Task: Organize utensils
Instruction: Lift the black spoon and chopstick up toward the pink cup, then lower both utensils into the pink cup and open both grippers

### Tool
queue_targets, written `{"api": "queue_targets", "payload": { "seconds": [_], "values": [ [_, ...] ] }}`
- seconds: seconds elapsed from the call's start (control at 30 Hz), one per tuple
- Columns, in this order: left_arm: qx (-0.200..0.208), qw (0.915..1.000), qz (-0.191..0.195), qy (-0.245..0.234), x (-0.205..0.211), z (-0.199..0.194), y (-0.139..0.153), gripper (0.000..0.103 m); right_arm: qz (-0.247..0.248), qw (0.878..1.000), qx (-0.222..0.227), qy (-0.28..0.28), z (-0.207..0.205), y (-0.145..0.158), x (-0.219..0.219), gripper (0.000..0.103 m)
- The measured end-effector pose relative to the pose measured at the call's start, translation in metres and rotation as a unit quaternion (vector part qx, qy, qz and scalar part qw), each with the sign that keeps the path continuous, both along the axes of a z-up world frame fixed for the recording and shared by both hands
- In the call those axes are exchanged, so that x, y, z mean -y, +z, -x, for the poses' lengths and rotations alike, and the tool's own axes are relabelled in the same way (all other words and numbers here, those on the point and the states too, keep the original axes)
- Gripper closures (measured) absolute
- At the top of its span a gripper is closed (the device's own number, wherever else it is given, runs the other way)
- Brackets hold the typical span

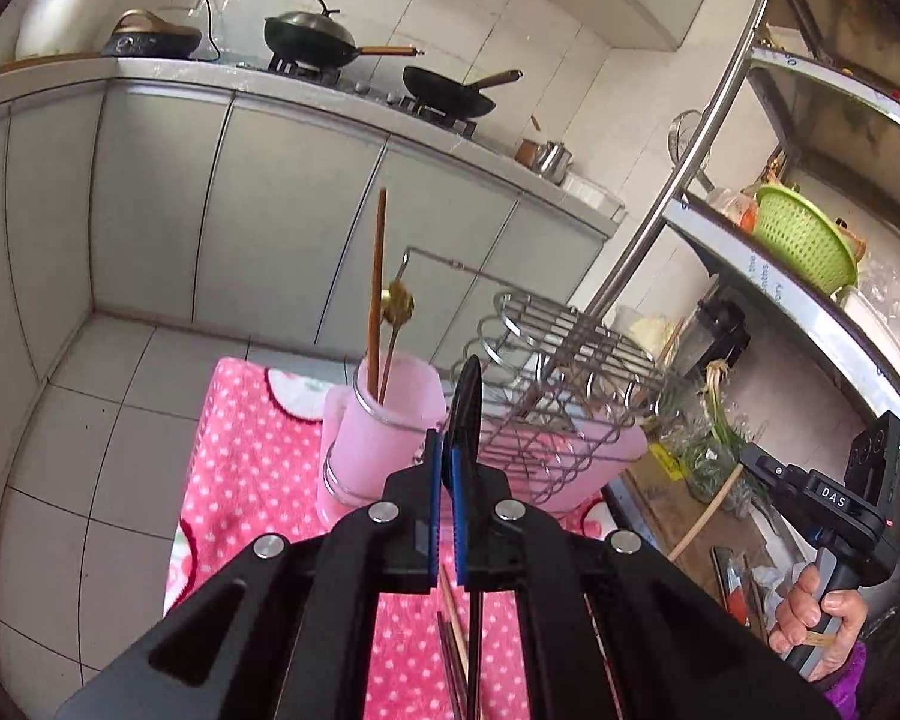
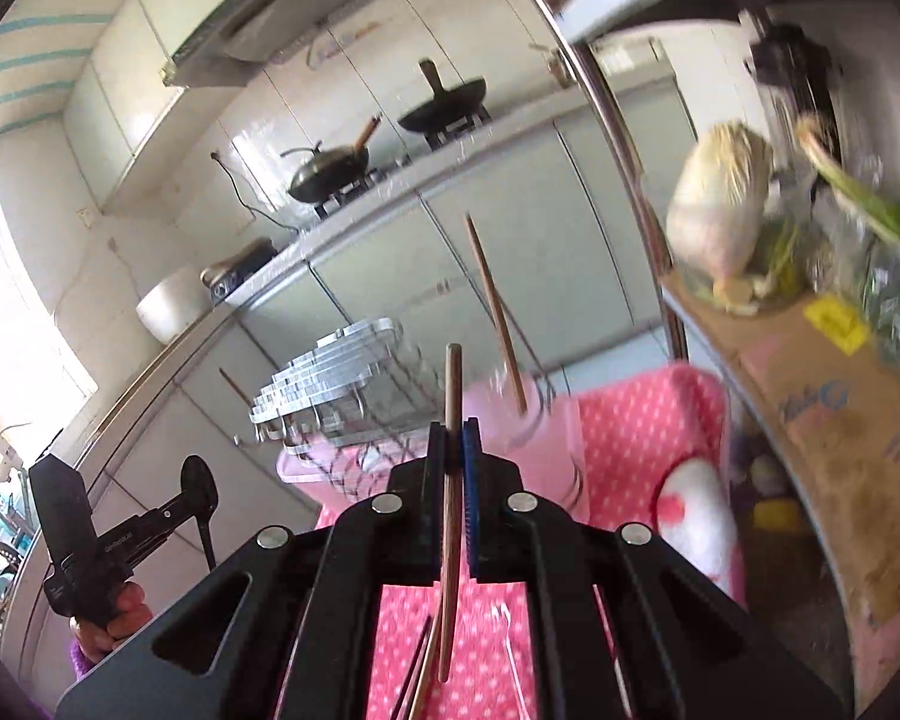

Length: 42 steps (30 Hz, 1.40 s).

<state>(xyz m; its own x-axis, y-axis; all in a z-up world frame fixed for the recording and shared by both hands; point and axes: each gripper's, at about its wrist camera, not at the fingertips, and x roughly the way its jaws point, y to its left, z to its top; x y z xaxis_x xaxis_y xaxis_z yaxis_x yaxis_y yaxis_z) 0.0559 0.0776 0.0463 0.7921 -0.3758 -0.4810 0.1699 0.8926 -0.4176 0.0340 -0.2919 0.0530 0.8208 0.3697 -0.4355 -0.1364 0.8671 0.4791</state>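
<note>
Gripping a black spoon upright, the left gripper faced the pink holder; the right gripper pinched a wooden chopstick, both jaws narrow, poised for vertical insertion.

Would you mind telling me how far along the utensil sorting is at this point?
Partly done. A chopstick and a gold spoon already stand in the pink cup. In hand: the left hand-held gripper is shut on a black spoon, and the right hand-held gripper is shut on a chopstick. Left: more chopsticks still lie on the dotted cloth.
</note>
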Motion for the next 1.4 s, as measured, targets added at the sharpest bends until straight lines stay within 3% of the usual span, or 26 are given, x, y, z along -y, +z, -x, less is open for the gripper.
{"api": "queue_targets", "payload": {
  "seconds": [0.27, 0.47, 0.7, 0.97, 1.2, 1.4],
  "values": [
    [0.091, 0.9932, 0.005, 0.074, -0.010, -0.020, 0.057, 0.101, 0.027, 0.996, 0.082, -0.022, -0.017, 0.072, 0.010, 0.097],
    [0.158, 0.9780, -0.011, 0.136, -0.006, -0.040, 0.076, 0.101, 0.035, 0.991, 0.117, -0.052, -0.038, 0.101, 0.025, 0.097],
    [0.226, 0.9543, -0.050, 0.189, 0.009, -0.065, 0.070, 0.101, 0.049, 0.988, 0.125, -0.073, -0.064, 0.108, 0.032, 0.097],
    [0.243, 0.9447, -0.068, 0.210, 0.013, -0.083, 0.036, 0.101, 0.093, 0.986, 0.118, -0.075, -0.090, 0.094, 0.019, 0.097],
    [0.239, 0.9481, -0.072, 0.197, 0.018, -0.063, 0.011, 0.101, 0.080, 0.992, 0.081, -0.062, -0.102, 0.060, 0.014, 0.097],
    [0.196, 0.9626, -0.042, 0.182, 0.011, -0.056, -0.004, 0.101, 0.072, 0.995, 0.053, -0.052, -0.104, 0.035, 0.007, 0.097]
  ]
}}
